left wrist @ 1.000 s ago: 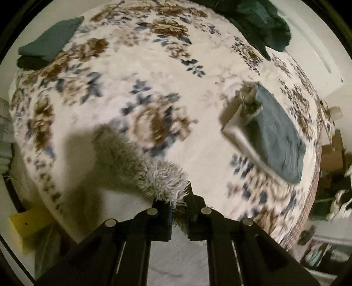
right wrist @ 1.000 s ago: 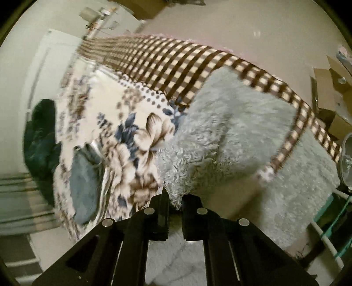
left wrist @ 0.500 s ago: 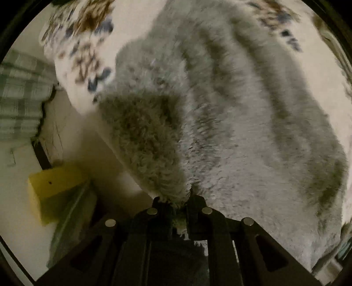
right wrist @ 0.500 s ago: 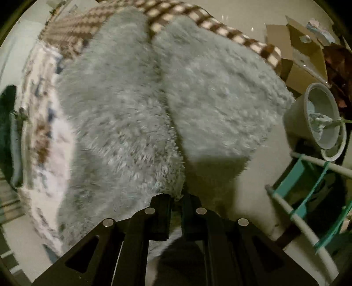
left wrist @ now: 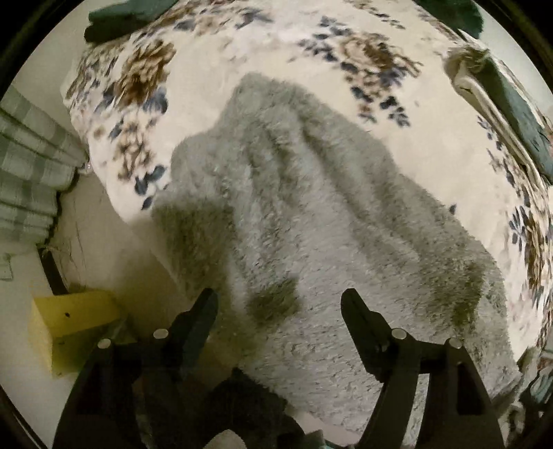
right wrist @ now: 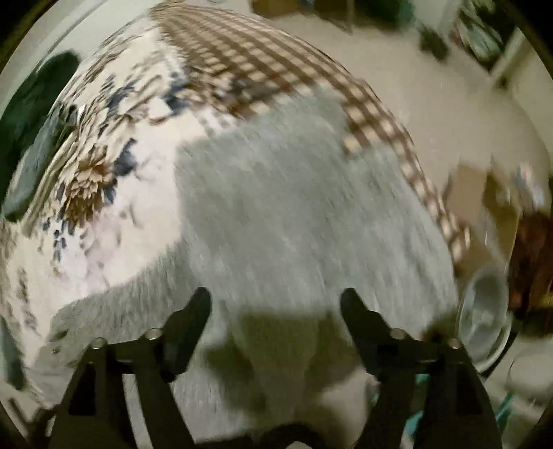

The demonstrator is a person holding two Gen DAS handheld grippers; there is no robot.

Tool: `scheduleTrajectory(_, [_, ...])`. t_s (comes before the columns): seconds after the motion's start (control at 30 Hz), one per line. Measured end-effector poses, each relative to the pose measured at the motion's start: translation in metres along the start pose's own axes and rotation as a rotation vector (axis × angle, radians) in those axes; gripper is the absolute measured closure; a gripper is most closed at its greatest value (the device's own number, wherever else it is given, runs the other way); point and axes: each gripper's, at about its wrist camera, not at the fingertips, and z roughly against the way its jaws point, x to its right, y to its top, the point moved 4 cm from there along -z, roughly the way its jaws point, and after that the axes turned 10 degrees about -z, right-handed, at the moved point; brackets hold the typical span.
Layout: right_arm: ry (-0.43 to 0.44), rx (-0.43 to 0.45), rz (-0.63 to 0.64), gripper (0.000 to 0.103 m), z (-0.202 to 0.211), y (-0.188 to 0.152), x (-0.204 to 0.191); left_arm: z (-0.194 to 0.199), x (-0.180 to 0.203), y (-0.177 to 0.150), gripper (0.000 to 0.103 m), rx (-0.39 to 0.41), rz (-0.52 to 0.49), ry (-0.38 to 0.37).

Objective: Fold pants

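In the left wrist view, a green plaid cloth (left wrist: 27, 172) hangs at the far left, with a yellow block (left wrist: 69, 324) on the floor below it. A dark green folded garment (left wrist: 121, 17) sits at the bed's far edge, top left. The floral bedspread (left wrist: 221, 62) covers the bed, and the fuzzy grey pants (left wrist: 311, 224) lie on it, rumpled into long ridges, their near end spilling over the bed's edge toward the camera. The left tool (left wrist: 279, 297) hangs just above that near end with its 2 fingers wide apart, gripping nothing. At the right edge lies another folded dark garment (left wrist: 515, 114) on a pale cloth.

In the right wrist view, heavily motion-blurred, dark clothing (right wrist: 31, 103) sits at the far left of the bedspread (right wrist: 103, 214). The pants (right wrist: 293, 214) fill the centre, their far part reaching a brown checked blanket (right wrist: 259, 69). The right tool (right wrist: 275, 297) is likewise spread open over the near edge of the pants, holding nothing. A pale round container (right wrist: 484, 317) stands on the floor at the right.
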Motion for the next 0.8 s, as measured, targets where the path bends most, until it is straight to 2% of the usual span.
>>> scheduleTrajectory(0.07, [-0.008, 0.003, 0.058, 0.016, -0.021, 0.014, -0.032, 0.002, 0.012, 0.002, 0.031, 0.001, -0.033, 0.021])
scheduleTrajectory(0.13, [-0.024, -0.047, 0.117, 0.016, -0.047, 0.022, -0.055, 0.001, 0.022, -0.002, 0.031, -0.001, -0.056, 0.021])
scheduleTrajectory(0.17, [-0.023, -0.073, 0.119, 0.022, -0.053, 0.024, -0.062, 0.001, 0.024, -0.002, 0.031, -0.004, -0.067, 0.024])
scheduleTrajectory(0.2, [-0.023, -0.088, 0.103, 0.056, -0.054, 0.024, -0.062, 0.0, 0.027, -0.005, 0.031, -0.004, -0.079, 0.024])
scheduleTrajectory(0.23, [-0.026, -0.084, 0.076, 0.078, -0.05, 0.025, -0.057, 0.0, 0.032, -0.007, 0.031, -0.003, -0.092, 0.021])
scheduleTrajectory(0.27, [-0.003, -0.059, 0.021, 0.094, -0.037, 0.029, -0.047, 0.001, 0.036, -0.01, 0.031, -0.002, -0.101, 0.02])
scheduleTrajectory(0.33, [0.039, 0.024, -0.081, 0.095, -0.008, 0.036, -0.021, -0.001, 0.043, -0.014, 0.031, -0.003, -0.116, 0.01])
scheduleTrajectory(0.37, [0.047, 0.073, -0.151, 0.095, 0.01, 0.041, 0.004, -0.002, 0.047, -0.016, 0.031, -0.005, -0.121, 0.007])
scheduleTrajectory(0.43, [0.043, 0.107, -0.278, 0.095, 0.025, 0.046, 0.051, -0.007, 0.053, -0.019, 0.031, -0.019, -0.133, -0.001])
scheduleTrajectory(0.47, [0.033, 0.102, -0.357, 0.095, 0.026, 0.047, 0.079, -0.01, 0.055, -0.02, 0.031, -0.027, -0.136, -0.003])
scheduleTrajectory(0.53, [0.024, 0.018, -0.527, 0.095, 0.008, 0.04, 0.141, -0.013, 0.061, -0.023, 0.031, -0.039, -0.147, -0.009])
scheduleTrajectory(0.6, [0.058, -0.086, -0.644, 0.092, -0.018, 0.027, 0.179, -0.016, 0.066, -0.024, 0.031, -0.047, -0.171, -0.002])
scheduleTrajectory(0.63, [0.063, -0.111, -0.672, 0.089, -0.025, 0.022, 0.188, -0.017, 0.067, -0.024, 0.031, -0.049, -0.178, -0.002])
scheduleTrajectory(0.7, [0.086, -0.148, -0.724, 0.075, -0.035, 0.008, 0.202, -0.019, 0.068, -0.026, 0.031, -0.052, -0.194, 0.008])
scheduleTrajectory(0.77, [0.136, -0.122, -0.746, 0.064, -0.033, 0.001, 0.205, -0.021, 0.067, -0.027, 0.031, -0.053, -0.201, 0.017])
scheduleTrajectory(0.8, [0.166, -0.109, -0.75, 0.062, -0.032, -0.005, 0.204, -0.022, 0.066, -0.027, 0.031, -0.054, -0.201, 0.022])
